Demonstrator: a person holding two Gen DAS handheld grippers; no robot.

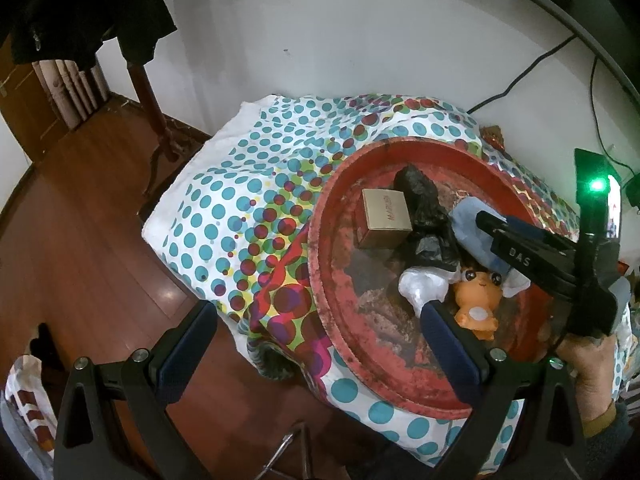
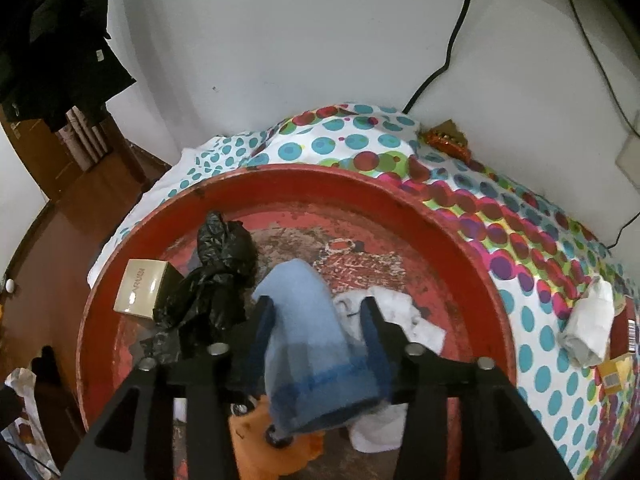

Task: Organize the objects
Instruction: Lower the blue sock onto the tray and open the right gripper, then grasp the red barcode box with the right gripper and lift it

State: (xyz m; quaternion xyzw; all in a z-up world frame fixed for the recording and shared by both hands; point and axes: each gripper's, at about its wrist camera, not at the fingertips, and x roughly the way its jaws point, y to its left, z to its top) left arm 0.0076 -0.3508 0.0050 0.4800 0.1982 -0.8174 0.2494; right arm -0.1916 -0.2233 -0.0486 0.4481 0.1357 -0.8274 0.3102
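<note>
A worn red round tray (image 1: 320,264) (image 2: 472,248) sits on a polka-dot cloth. It holds a beige box (image 1: 386,216) (image 2: 140,290), a crumpled black plastic bag (image 1: 428,220) (image 2: 216,280), a white crumpled bag (image 1: 420,286) (image 2: 400,312) and an orange toy animal (image 1: 478,300) (image 2: 260,444). My right gripper (image 2: 318,306) (image 1: 486,224) is over the tray, jaws around a light blue sock (image 2: 308,332) (image 1: 468,220) that hangs between them above the toy. My left gripper (image 1: 316,316) is open and empty at the tray's near-left rim.
The polka-dot cloth (image 1: 240,184) (image 2: 540,280) covers the table by a white wall. A white wrapped bundle (image 2: 588,324) and a yellow packet (image 2: 616,376) lie right of the tray. A red-orange wrapper (image 2: 448,138) lies at the back. Wooden floor (image 1: 80,240) is on the left.
</note>
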